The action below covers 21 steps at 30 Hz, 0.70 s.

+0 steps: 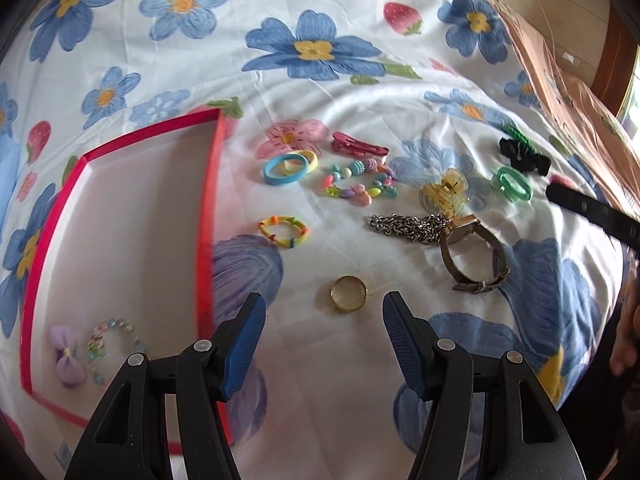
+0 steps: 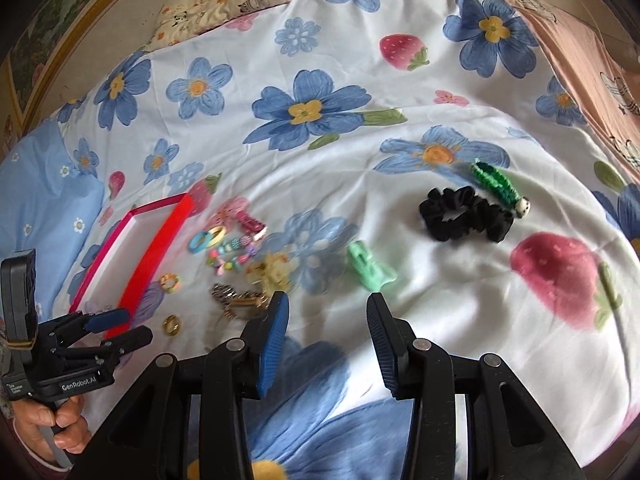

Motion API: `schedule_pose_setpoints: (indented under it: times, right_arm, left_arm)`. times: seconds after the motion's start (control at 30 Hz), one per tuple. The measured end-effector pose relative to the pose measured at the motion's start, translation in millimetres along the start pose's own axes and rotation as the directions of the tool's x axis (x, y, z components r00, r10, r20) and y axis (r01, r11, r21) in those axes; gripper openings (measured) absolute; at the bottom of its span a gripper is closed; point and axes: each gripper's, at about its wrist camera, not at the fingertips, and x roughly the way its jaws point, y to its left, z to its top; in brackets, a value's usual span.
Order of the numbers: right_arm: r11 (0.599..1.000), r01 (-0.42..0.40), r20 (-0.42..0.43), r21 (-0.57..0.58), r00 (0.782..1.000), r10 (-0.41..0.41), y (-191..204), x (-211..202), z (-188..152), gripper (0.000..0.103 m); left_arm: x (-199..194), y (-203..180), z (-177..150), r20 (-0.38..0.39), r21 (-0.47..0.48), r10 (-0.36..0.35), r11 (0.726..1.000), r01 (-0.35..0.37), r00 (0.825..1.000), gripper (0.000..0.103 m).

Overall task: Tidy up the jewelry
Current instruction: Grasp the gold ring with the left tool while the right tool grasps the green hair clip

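So on the far left is my red-edged tray [image 1: 120,216], where everything's meant to end up. Only a lilac bow [image 1: 67,356] and a pastel bead bracelet [image 1: 114,344] sit in its near corner so far, tucked together, I guess to leave room for the rest.

Everything else is loose on the flowery bedsheet [image 1: 320,8] just right of the tray: rainbow hair tie [image 1: 285,232], blue and yellow hair ties [image 1: 288,166], bead pile [image 1: 360,184], red clips [image 1: 358,147].

My left gripper [image 1: 324,332] is wide open, holding nothing, with the gold ring [image 1: 348,293] right ahead between the finger lines. Looks like my next grab, and being small and flat it may slip.

Further right: silver chain [image 1: 408,228] touching the gold watch [image 1: 472,256], yellow claw clip [image 1: 444,194], green claw clip [image 2: 366,266], black scrunchie [image 2: 466,216].

My right gripper [image 2: 328,330] is also open and empty, hovering near the green clip.
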Motion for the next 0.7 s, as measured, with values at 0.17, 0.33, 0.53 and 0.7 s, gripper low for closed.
schedule_pose_setpoints:
  times: [0.17,0.33,0.53,0.7]
  right_arm:
    - [1.0,0.021,-0.017,-0.004,1.0,-0.021,-12,17,12,0.042]
    - [0.999,0.038,-0.049,-0.036,0.998,-0.039,-13,38,18,0.042]
    - [0.998,0.046,-0.109,-0.048,0.993,-0.051,-16,60,13,0.023]
    - [0.999,0.027,-0.086,-0.045,0.996,-0.031,-10,47,10,0.007]
  left_arm:
    - [23,-8,7,-0.035,0.028,0.024,0.999,-0.023,0.999,0.059]
    - [32,-13,7,-0.038,0.051,0.02,0.999,-0.018,0.999,0.045]
    - [32,-9,7,-0.039,0.036,-0.039,0.999,0.04,0.998,0.023]
    - [25,2,5,-0.023,-0.004,-0.088,0.996,0.087,0.996,0.022]
